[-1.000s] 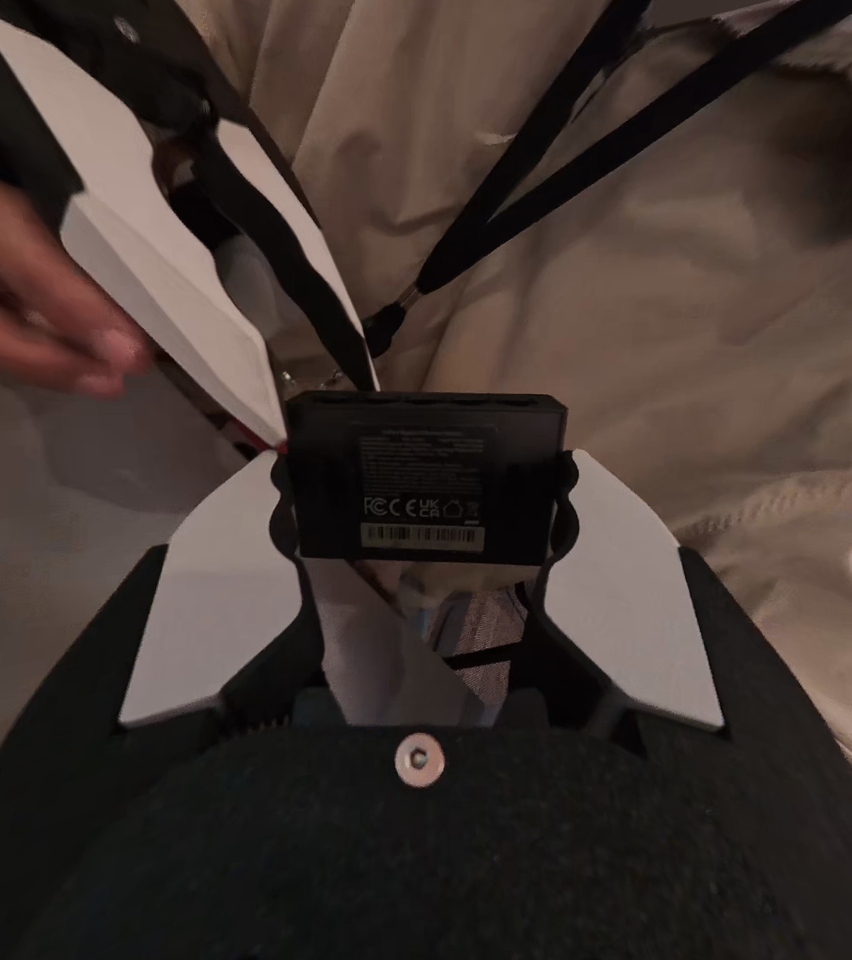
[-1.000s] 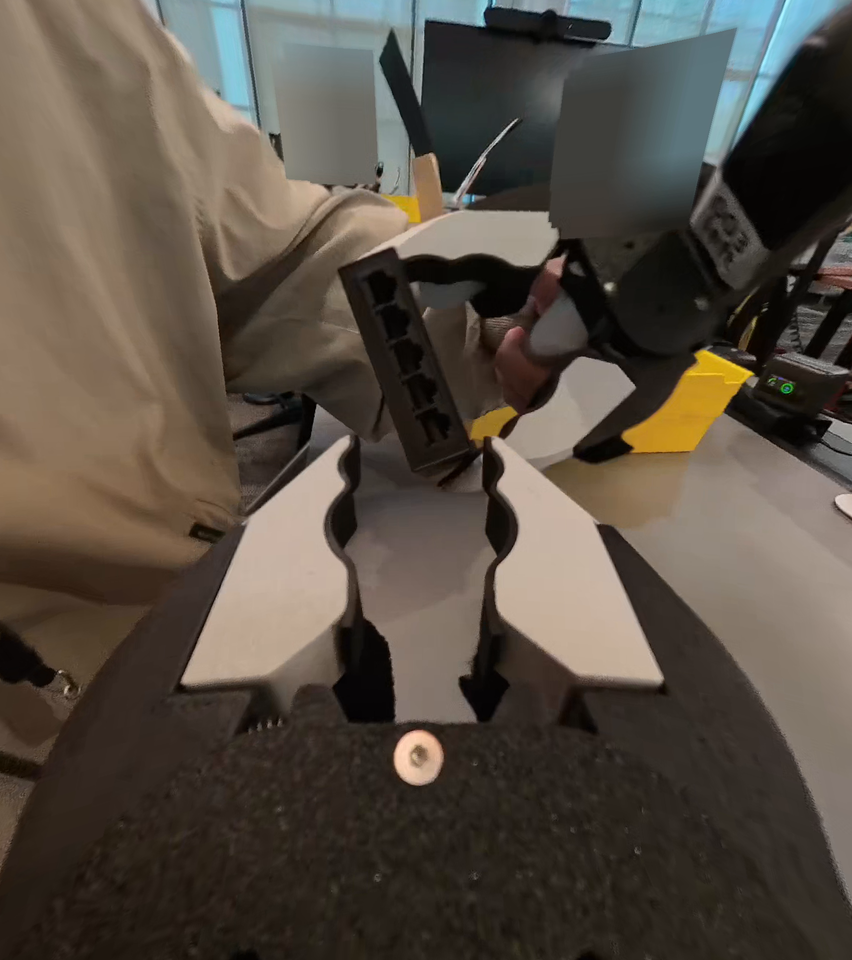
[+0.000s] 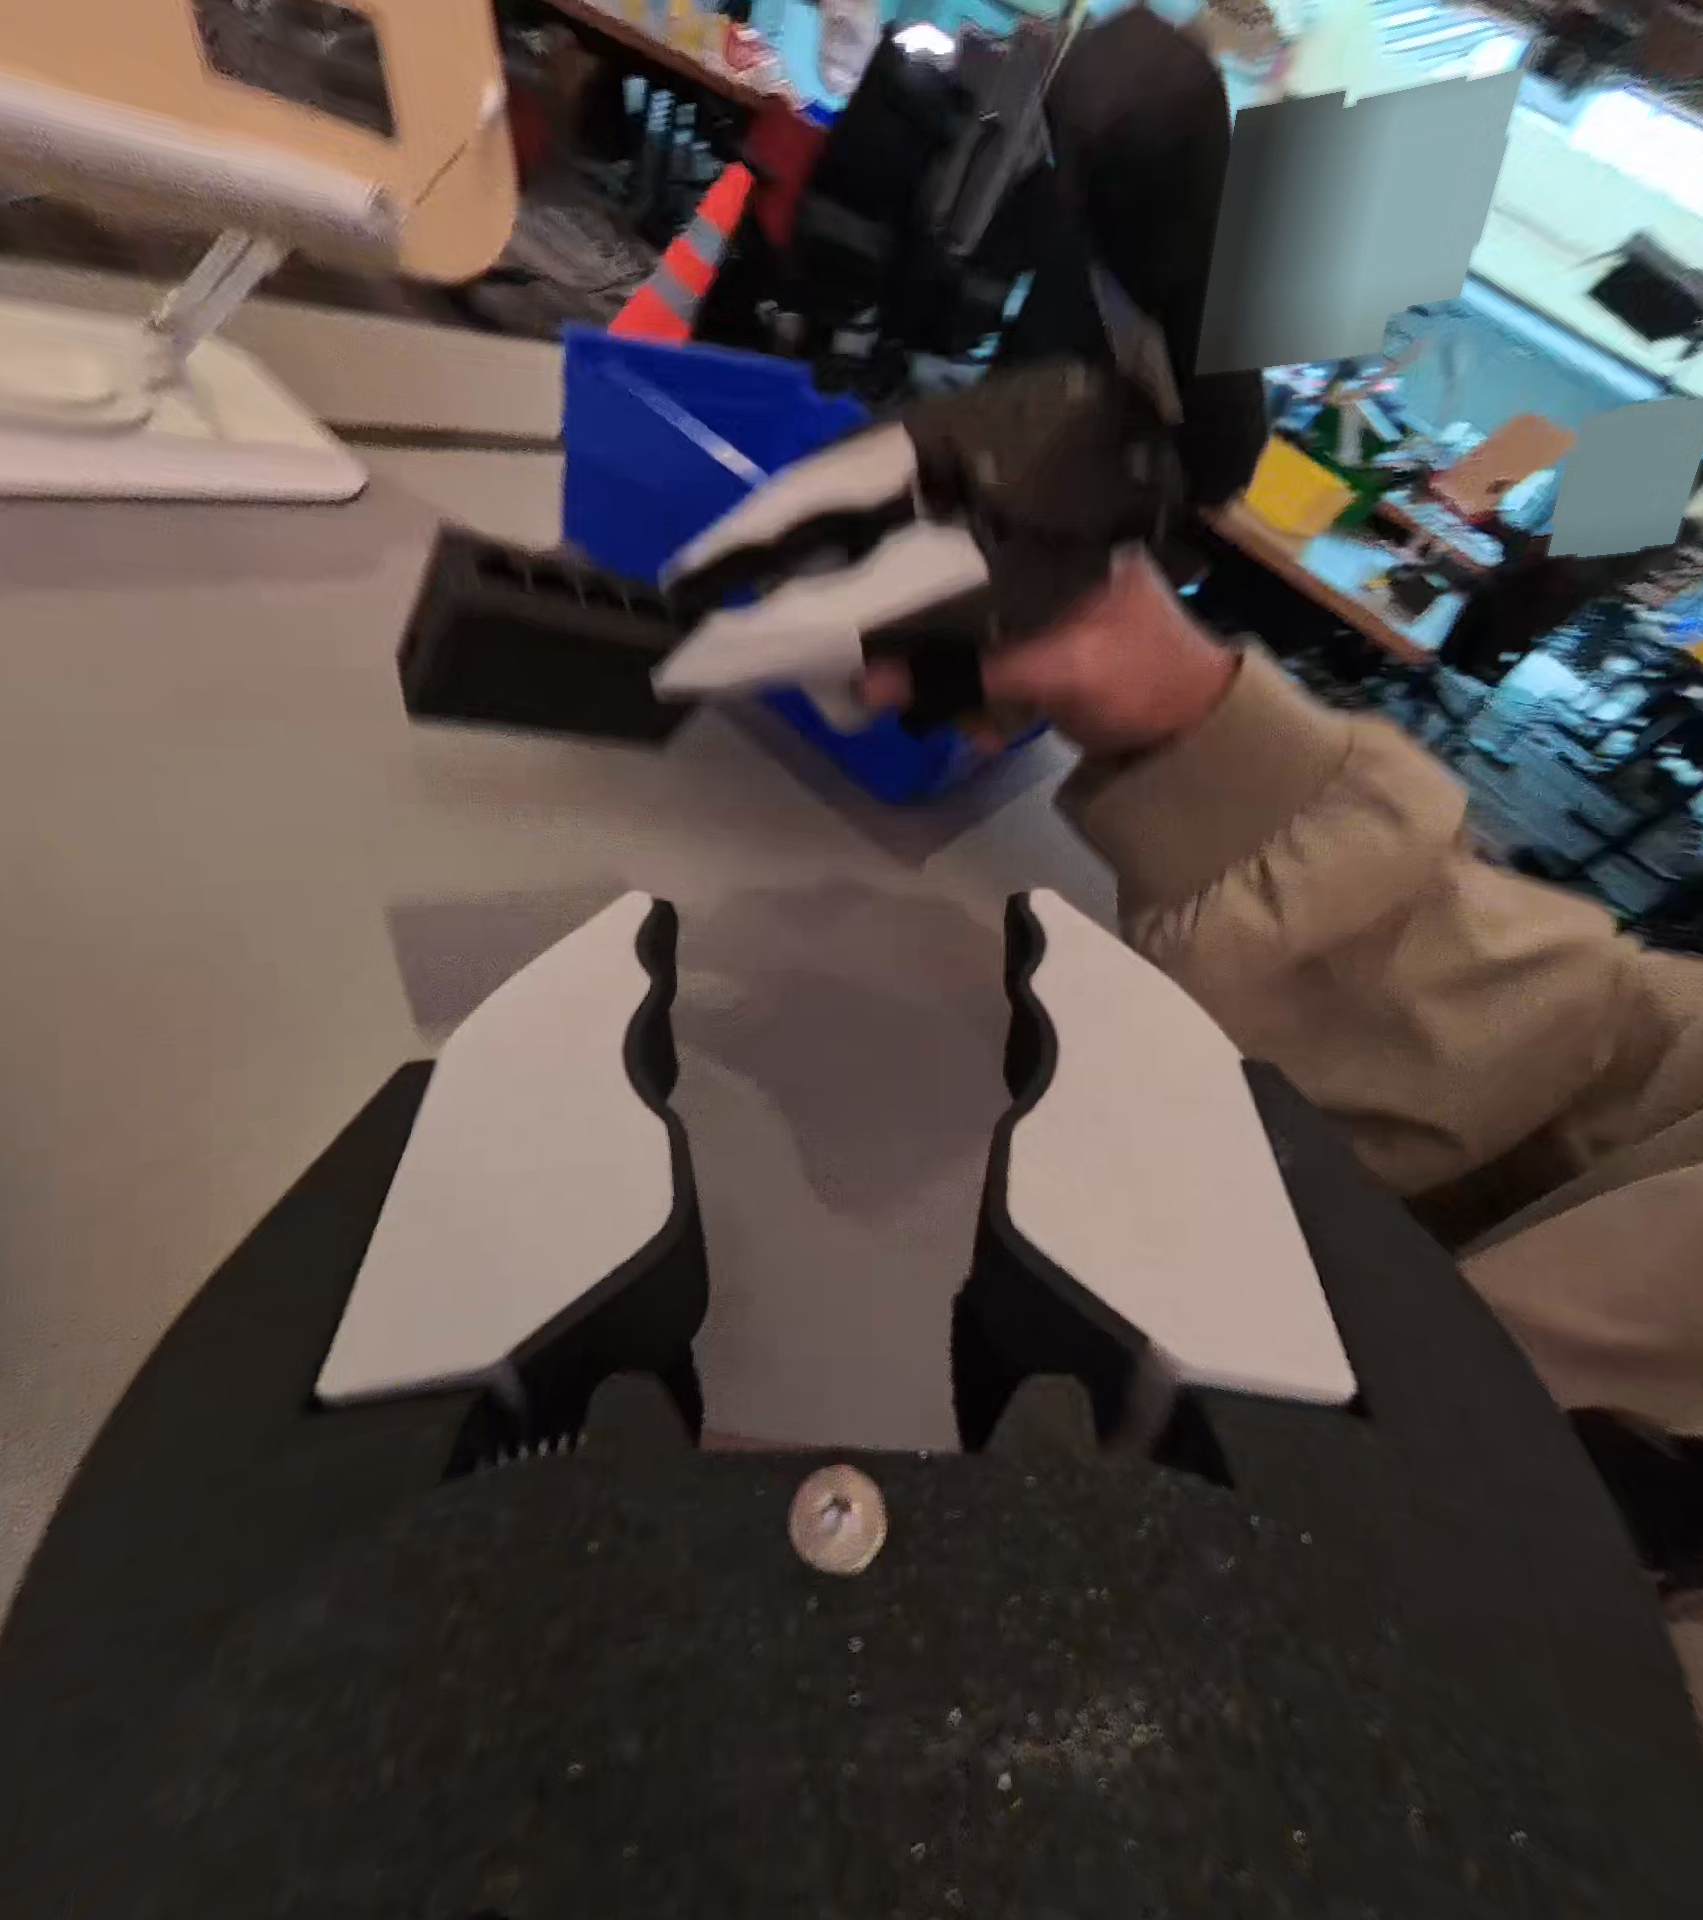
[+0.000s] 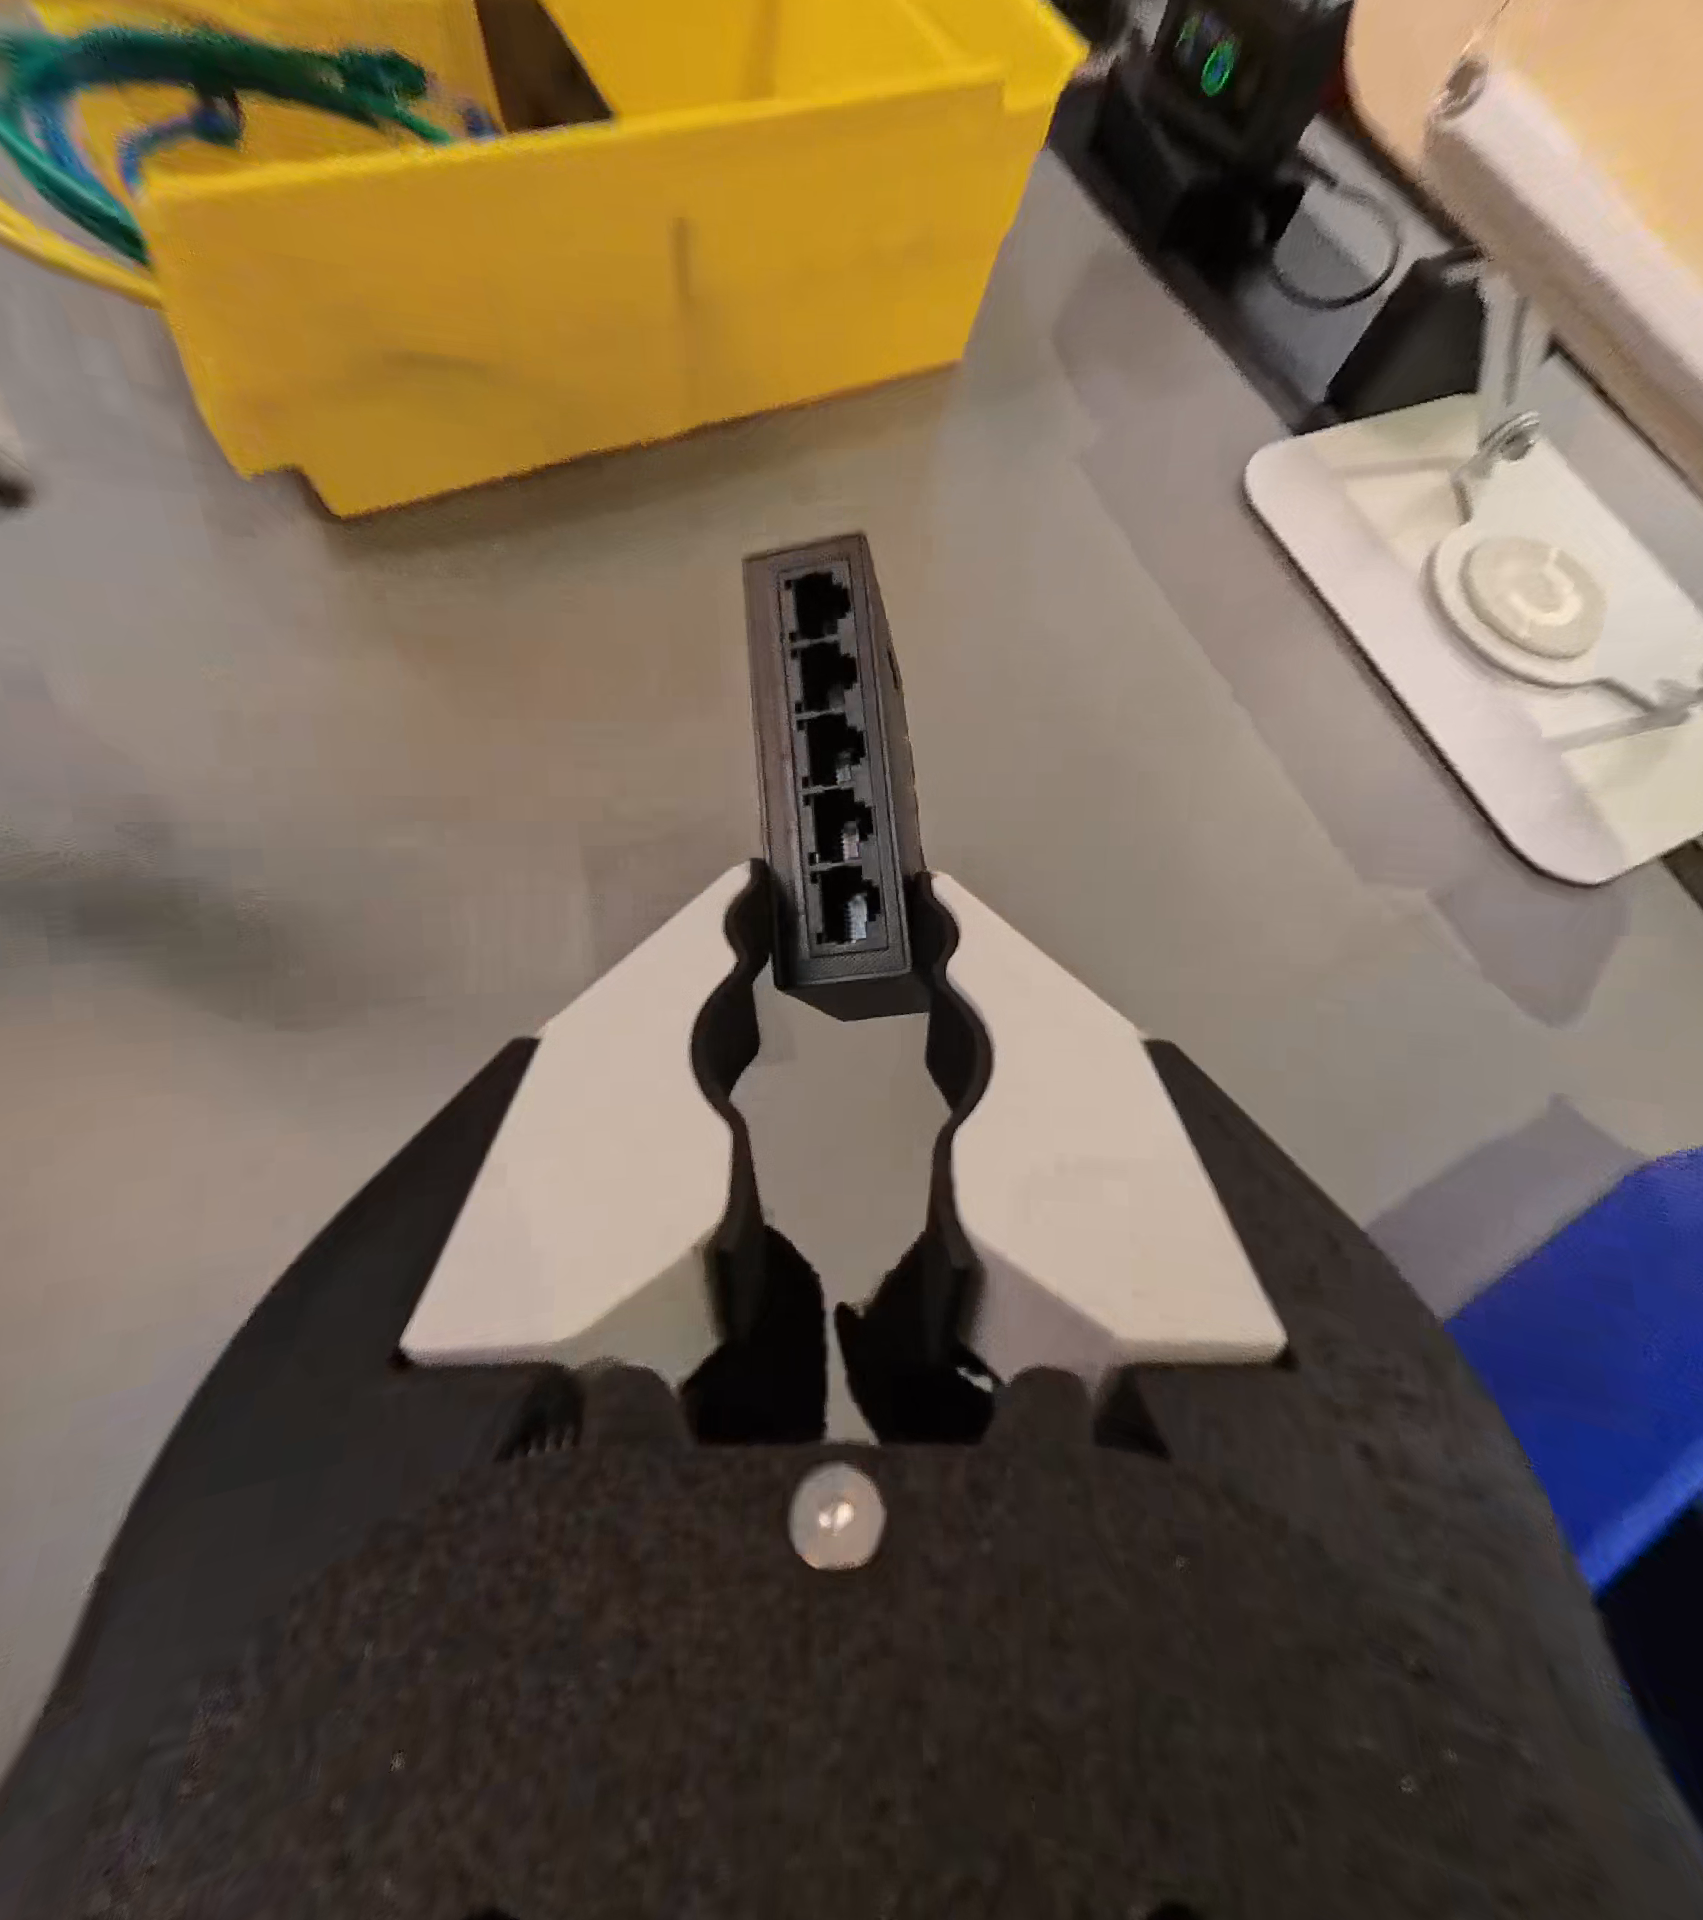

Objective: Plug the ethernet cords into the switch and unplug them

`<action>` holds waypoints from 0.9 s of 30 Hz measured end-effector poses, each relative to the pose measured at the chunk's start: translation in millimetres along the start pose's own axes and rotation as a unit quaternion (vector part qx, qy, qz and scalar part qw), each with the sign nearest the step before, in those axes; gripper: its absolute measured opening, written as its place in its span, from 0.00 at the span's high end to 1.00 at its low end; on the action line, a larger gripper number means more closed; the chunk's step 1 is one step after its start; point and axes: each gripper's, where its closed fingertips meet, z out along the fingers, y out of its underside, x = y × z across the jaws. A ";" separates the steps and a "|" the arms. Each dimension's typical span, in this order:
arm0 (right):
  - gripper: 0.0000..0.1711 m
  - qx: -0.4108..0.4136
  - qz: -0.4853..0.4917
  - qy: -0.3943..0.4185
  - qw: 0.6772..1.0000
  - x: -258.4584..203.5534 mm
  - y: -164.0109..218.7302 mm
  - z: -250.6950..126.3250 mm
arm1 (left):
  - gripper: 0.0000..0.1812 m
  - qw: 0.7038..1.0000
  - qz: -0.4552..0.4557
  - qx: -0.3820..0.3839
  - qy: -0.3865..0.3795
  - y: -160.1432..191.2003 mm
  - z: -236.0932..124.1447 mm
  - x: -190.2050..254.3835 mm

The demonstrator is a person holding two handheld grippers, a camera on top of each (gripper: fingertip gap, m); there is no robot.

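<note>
The black switch [image 4: 836,769] has a row of several empty ports facing the right wrist camera. My right gripper [image 4: 839,883] is shut on its near end and holds it above the grey table [image 4: 307,831]. In the left wrist view the switch [image 3: 535,644] hangs from the right gripper [image 3: 665,623], held by a person's hand. My left gripper [image 3: 836,904] is open and empty over the table. Green, yellow and blue ethernet cords [image 4: 182,94] lie in and beside a yellow bin [image 4: 566,260] beyond the switch.
A blue bin [image 3: 681,447] stands behind the switch and also shows in the right wrist view [image 4: 1657,1351]. A white stand base [image 4: 1512,665] sits at the right table edge. A black device with a green light [image 4: 1211,94] is behind it. A beige sleeve [image 3: 1346,935] crosses on the right.
The switch has passed from my left gripper to my right one. The left gripper has opened and swung away; the right has shut on the switch over the table.
</note>
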 end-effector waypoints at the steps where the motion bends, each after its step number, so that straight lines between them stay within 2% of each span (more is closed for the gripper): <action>1: 0.84 -0.023 -0.007 -0.005 1.000 5.9 0.1 12.3 | 0.68 1.000 0.000 -0.002 -0.026 18.4 -4.2 -2.0; 3: 0.84 -0.073 -0.015 -0.012 0.997 18.6 2.9 35.3 | 0.68 0.997 0.024 -0.018 -0.076 48.1 -12.2 -7.3; 6: 0.84 -0.100 -0.002 -0.028 0.995 34.8 3.3 61.8 | 0.69 0.994 0.057 -0.036 -0.089 68.0 -20.3 -4.5; 10: 0.84 -0.105 0.048 -0.073 0.991 50.7 3.4 83.5 | 0.68 0.991 0.085 -0.050 -0.086 79.2 -25.4 -4.8; 14: 0.84 -0.144 0.060 -0.075 0.985 65.0 15.6 91.6 | 0.70 0.990 0.094 -0.061 -0.090 82.4 -32.0 -8.0; 18: 0.84 -0.161 0.074 -0.074 0.981 64.9 23.0 92.9 | 0.69 0.984 0.104 -0.070 -0.128 86.0 -42.0 -24.1; 20: 0.83 -0.145 0.066 -0.060 0.985 65.3 18.8 92.3 | 0.69 0.983 0.099 -0.058 -0.145 81.3 -45.7 -31.2; 22: 0.76 -0.120 0.053 -0.022 0.991 69.6 11.0 84.6 | 0.70 0.983 0.072 -0.047 -0.160 77.0 -50.5 -39.6; 25: 0.73 -0.044 0.033 0.028 0.998 57.9 -12.8 53.2 | 0.69 0.984 0.018 0.003 -0.175 62.1 -64.1 -52.4; 27: 0.73 0.024 0.033 0.026 0.999 26.4 -18.8 31.4 | 0.67 0.991 -0.018 0.059 -0.117 43.8 -74.3 -44.3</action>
